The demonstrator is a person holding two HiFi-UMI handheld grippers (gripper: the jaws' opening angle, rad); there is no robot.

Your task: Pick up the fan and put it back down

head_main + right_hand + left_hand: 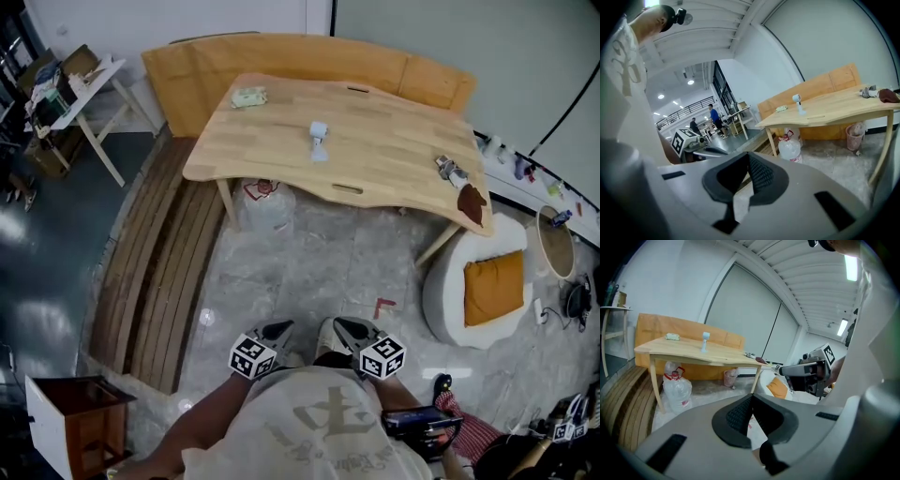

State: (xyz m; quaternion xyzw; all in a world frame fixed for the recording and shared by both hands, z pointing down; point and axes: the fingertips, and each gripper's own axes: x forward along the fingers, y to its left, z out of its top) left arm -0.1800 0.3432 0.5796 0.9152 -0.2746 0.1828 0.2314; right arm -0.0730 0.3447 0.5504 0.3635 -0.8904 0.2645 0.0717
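1. A person stands on the floor well short of the wooden table (pixel 394 164), with a gripper in each hand held close to the body.
2. The fan (pixel 319 139), small and pale, stands upright near the middle of the table top, with nothing touching it.
3. The left gripper (pixel 279 330) has its jaws pressed together with nothing between them. The right gripper (pixel 350 328) is likewise closed and empty. Both point toward the table.
4. The step in hand appears to be the approach; the pick-up has not begun.
5. The next move calls for reaching the table's near edge, spreading one gripper's jaws and setting them either side of the fan's narrow neck before lifting.
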